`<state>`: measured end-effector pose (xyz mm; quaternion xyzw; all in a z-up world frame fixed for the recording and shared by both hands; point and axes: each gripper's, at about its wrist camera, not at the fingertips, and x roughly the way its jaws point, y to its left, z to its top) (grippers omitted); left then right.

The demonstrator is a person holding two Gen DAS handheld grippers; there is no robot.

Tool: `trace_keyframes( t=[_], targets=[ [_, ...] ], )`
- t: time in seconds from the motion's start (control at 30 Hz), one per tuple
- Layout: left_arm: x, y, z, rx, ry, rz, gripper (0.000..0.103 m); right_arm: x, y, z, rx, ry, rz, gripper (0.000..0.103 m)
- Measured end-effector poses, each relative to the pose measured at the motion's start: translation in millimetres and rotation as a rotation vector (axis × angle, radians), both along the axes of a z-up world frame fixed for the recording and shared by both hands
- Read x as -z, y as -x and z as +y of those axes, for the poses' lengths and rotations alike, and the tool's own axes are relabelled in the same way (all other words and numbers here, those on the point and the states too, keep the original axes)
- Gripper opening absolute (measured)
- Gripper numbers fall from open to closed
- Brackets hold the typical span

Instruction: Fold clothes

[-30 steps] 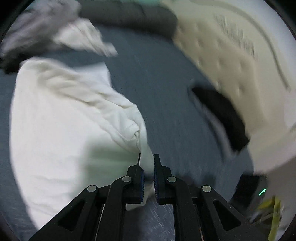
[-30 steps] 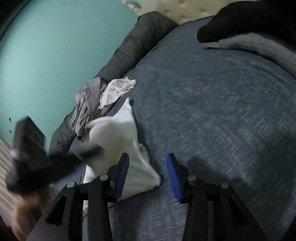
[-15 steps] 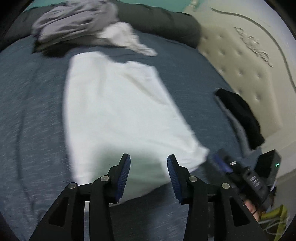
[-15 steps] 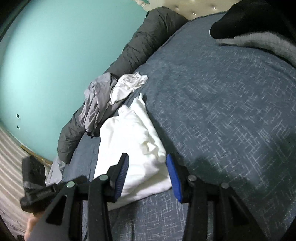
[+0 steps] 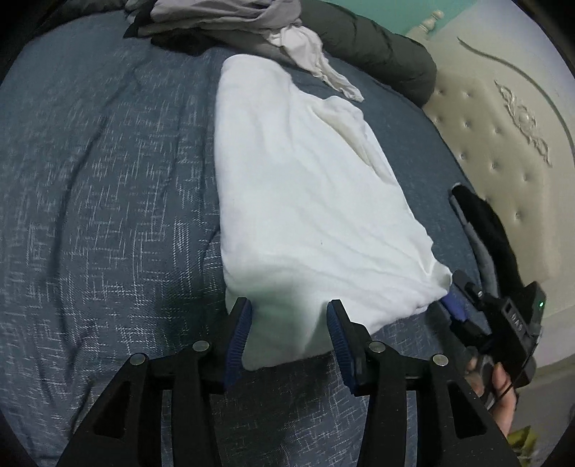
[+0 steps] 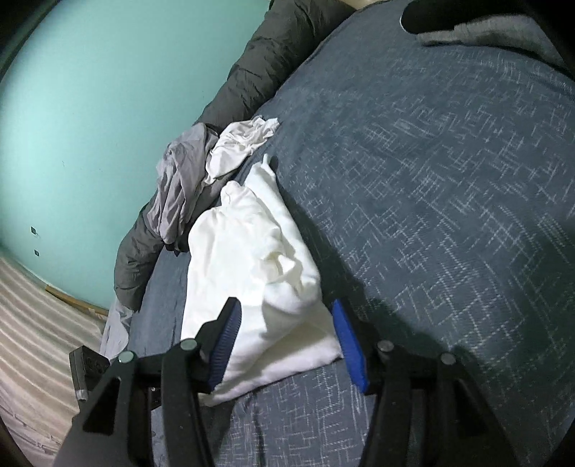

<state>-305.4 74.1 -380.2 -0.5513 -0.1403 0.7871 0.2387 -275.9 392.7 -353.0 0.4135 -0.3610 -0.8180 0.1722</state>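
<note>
on the left of the left wrist view lies the blue-grey bedspread (image 5: 100, 201), creased and bare on that side. right of it the white garment (image 5: 305, 201) lies flat on the spread as a long folded panel, running from the near edge of the view to the far side of the bed. the left gripper (image 5: 289, 334) stands over the garment's near edge with its jaws parted a middling way; the cloth shows between the blue pads (image 5: 237, 337) but they do not press on it. at the far end a heap of grey clothes (image 5: 222, 16) and a pale crumpled cloth (image 5: 312, 54) lie against a dark rolled quilt (image 5: 377, 50). right again, the right gripper (image 5: 458, 305) sits at the garment's near right corner, with a hand (image 5: 503, 395) behind it. a black garment (image 5: 485, 230) lies over a grey one near the cream tufted headboard (image 5: 503, 151).

in the right wrist view a teal wall (image 6: 90, 89) fills the left, the rolled quilt (image 6: 258, 61) along it. the grey clothes (image 6: 176, 186) and pale cloth (image 6: 240, 147) lie beside the white garment (image 6: 248, 266), bunched and rumpled from this side. the right gripper (image 6: 287, 341) has its jaws opening, the garment's corner between them, not clamped. no container shows in either view.
</note>
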Motion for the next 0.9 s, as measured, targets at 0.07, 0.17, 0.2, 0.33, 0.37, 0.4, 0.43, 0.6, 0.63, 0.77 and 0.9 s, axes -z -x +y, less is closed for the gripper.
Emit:
trace_keyframes(
  t=[0.07, 0.17, 0.2, 0.33, 0.37, 0.4, 0.43, 0.6, 0.63, 0.77, 0.9],
  targets=[
    [1, 1, -6, -0.024, -0.021, -0.012, 0.047, 3, 2, -1, -0.002, -0.004, -0.01, 0.054],
    [7, 0, -13, -0.045, -0.045, -0.035, 0.047, 3, 3, -2, -0.01, -0.011, -0.006, 0.054],
    [10, -1, -14, -0.046, -0.059, -0.048, 0.047, 3, 3, -2, -0.013, -0.01, -0.002, 0.053],
    [18, -2, -11, -0.032, -0.079, -0.063, 0.047, 3, 4, -5, -0.031, -0.014, 0.01, 0.027],
    [19, -1, -10, -0.031, -0.084, -0.062, 0.047, 4, 4, -7, -0.035, -0.016, 0.011, 0.022],
    [20, 0, -8, -0.029, -0.088, -0.062, 0.044, 4, 4, -8, -0.038, -0.017, 0.012, 0.012],
    [21, 1, -8, -0.029, -0.09, -0.059, 0.04, 4, 4, -9, -0.042, -0.018, 0.013, 0.007],
    [11, -4, -15, -0.02, -0.09, -0.03, 0.021, -7, -1, -11, -0.047, -0.05, 0.053, 0.002],
    [8, -5, -17, -0.02, -0.09, -0.023, 0.02, -9, -4, -12, -0.049, -0.057, 0.06, 0.002],
    [6, -7, -23, -0.021, -0.083, -0.014, 0.018, 0, -6, -15, -0.053, -0.06, 0.022, 0.002],
    [20, -4, -27, -0.029, -0.084, -0.032, 0.017, 21, -4, -10, -0.034, -0.017, -0.061, 0.002]
  ],
)
